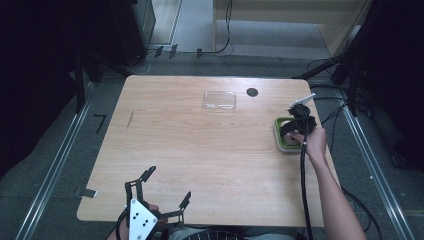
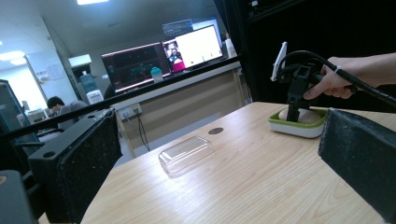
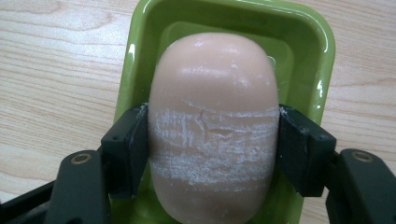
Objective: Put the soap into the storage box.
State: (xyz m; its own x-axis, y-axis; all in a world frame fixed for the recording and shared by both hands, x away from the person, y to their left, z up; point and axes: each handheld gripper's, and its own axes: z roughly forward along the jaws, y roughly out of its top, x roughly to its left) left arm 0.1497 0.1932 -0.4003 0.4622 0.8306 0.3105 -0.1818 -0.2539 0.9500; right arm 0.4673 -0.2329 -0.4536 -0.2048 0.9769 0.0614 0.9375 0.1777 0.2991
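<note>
Soap (image 3: 212, 126), pale pink and scuffed white, lies in a green dish (image 3: 322, 51) at the table's (image 1: 200, 150) right edge. At the near left edge, the left gripper (image 1: 167, 187) hovers with jaws spread wide, holding nothing. Mid-table toward the far side sits a clear lid (image 1: 219, 100). On the right, the right gripper (image 3: 212, 140) clamps the soap's sides, pointing down into the dish.

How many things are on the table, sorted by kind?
Bar of soap: 1
Green soap dish: 1
Clear plastic lid: 1
Total: 3
</note>
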